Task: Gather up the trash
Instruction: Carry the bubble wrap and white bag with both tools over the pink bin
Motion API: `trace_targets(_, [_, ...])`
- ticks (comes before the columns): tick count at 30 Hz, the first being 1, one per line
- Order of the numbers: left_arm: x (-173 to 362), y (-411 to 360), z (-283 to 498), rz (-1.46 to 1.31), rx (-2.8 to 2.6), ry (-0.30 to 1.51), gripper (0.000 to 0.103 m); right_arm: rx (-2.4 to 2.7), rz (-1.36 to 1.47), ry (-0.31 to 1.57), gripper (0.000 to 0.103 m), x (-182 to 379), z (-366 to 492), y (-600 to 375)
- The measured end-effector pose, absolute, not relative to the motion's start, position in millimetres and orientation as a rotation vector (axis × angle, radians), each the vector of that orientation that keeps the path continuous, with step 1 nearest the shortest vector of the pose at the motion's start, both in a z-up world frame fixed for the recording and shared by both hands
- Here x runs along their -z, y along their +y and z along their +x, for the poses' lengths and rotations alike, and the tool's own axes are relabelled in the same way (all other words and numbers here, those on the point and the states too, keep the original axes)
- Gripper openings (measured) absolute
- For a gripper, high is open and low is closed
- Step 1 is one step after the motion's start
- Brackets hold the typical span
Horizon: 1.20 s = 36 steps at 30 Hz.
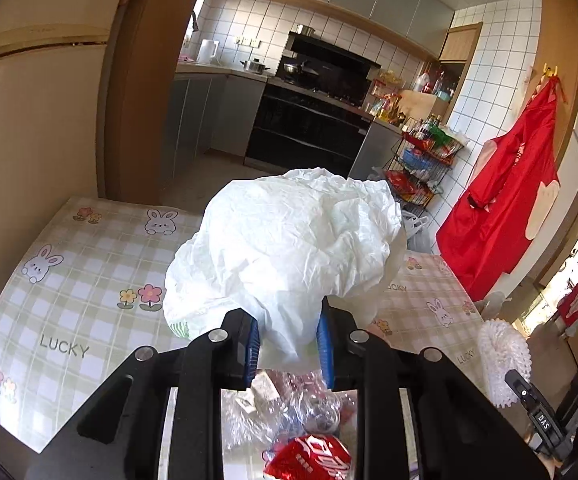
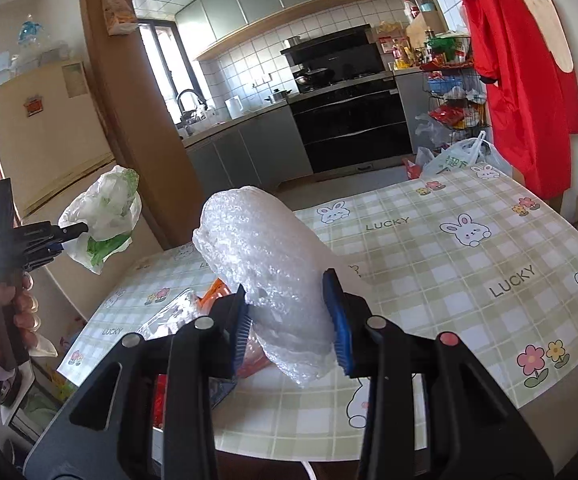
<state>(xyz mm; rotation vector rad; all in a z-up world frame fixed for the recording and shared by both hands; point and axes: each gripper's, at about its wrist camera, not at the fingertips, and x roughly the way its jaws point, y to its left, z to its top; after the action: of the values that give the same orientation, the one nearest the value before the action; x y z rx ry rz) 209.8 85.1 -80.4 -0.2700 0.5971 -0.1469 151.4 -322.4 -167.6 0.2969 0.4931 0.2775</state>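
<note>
Left hand-held gripper [image 1: 287, 344] clamps a white bag [image 1: 285, 248]; only the right hand-held gripper [image 2: 295, 322] view shows its pinched bubble wrap [image 2: 273, 264].

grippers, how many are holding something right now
2. The left gripper is clamped on a crumpled white plastic bag, held up off the table. The right gripper is clamped on a roll of bubble wrap above the checked tablecloth.

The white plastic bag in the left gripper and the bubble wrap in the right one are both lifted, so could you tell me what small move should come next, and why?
Probably lower the left gripper toward the trash pile under it. It is shut on the white plastic bag, held off the table, with a red can and clear wrappers directly below. The right gripper is holding the bubble wrap.
</note>
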Motion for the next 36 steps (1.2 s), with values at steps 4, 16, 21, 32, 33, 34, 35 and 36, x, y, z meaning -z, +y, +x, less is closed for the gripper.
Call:
trace_targets(4, [88.3,88.7,144.1,-0.32,0.171,0.588,0.024,-0.31,0.268,0.502,0.037,159.2,126.7,-306.7])
trace_targets(16, [103.5,109.6,4.2,-0.397,0.177,0.55,0.024,-0.428,0.222,0.611,0.037,166.7,60.8,-254.4])
trace_targets(21, [118.4,103.9,-19.0,-0.46,0.198,0.535,0.024,-0.462,0.205,0.702,0.037,187.3,47.7,-238.6])
trace_targets(32, [145.1,91.5,-16.3,-0.441,0.197,0.57,0.024,-0.53,0.167,0.858,0.038,232.1,46.1,-214.4])
trace_targets(33, [147.8,92.1,-14.6,-0.439,0.193,0.575,0.024,-0.534,0.167,0.866,0.038,234.9,47.9,-213.7])
trace_targets(34, [150.6,92.8,-12.7,-0.437,0.189,0.581,0.024,-0.537,0.168,0.874,0.038,237.2,49.7,-213.2])
trace_targets(35, [152.6,92.8,-10.8,-0.436,0.186,0.587,0.024,-0.539,0.17,0.883,0.038,240.3,51.5,-212.5])
trace_targets(36, [153.8,92.7,-9.3,-0.435,0.184,0.59,0.024,-0.541,0.172,0.889,0.039,242.6,51.9,-211.2])
